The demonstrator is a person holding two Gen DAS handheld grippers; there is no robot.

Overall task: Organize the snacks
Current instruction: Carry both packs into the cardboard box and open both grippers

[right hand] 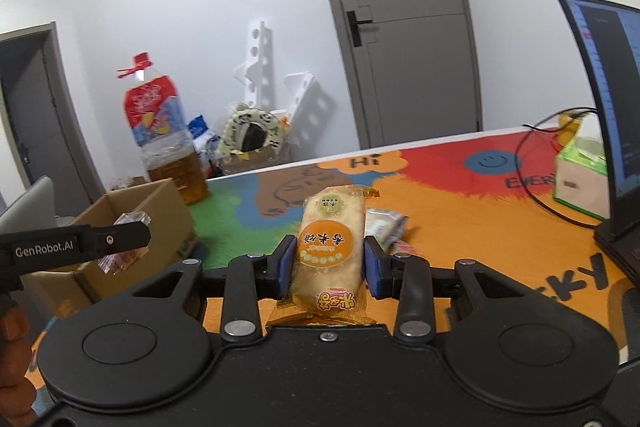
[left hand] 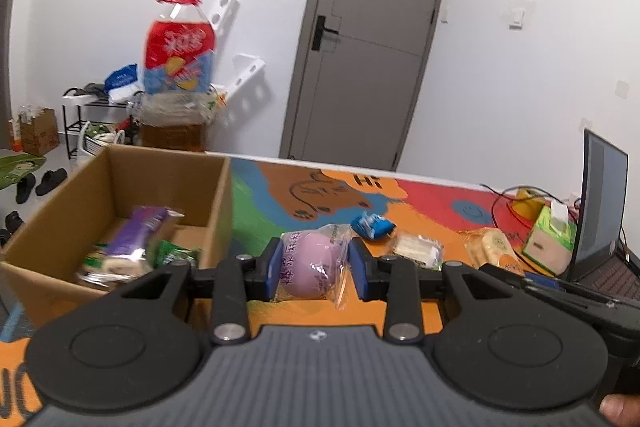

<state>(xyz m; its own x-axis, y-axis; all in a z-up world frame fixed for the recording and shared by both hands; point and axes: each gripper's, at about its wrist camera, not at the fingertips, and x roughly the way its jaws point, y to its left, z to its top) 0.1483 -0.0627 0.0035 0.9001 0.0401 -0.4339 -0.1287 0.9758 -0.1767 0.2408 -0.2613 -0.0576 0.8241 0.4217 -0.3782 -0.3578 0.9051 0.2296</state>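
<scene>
My left gripper (left hand: 314,269) is shut on a pink round bun in a clear wrapper (left hand: 310,263), held above the colourful table mat. An open cardboard box (left hand: 218,195) stands just to its left, with a purple packet (left hand: 136,231) and a green packet (left hand: 176,255) inside. My right gripper (right hand: 330,263) is shut on an orange rice-cracker packet (right hand: 332,247), upright between the blue pads. In the right wrist view the same box (right hand: 168,211) lies to the left, with the left gripper's black side in front of it. A blue packet (left hand: 372,225) and a pale packet (left hand: 418,249) lie on the mat.
A laptop (right hand: 600,99) stands open at the table's right edge, with a green tissue box (right hand: 580,175) and a black cable (right hand: 532,187) beside it. Another yellow packet (left hand: 494,247) lies near it. A big oil bottle (left hand: 178,67) stands behind the box.
</scene>
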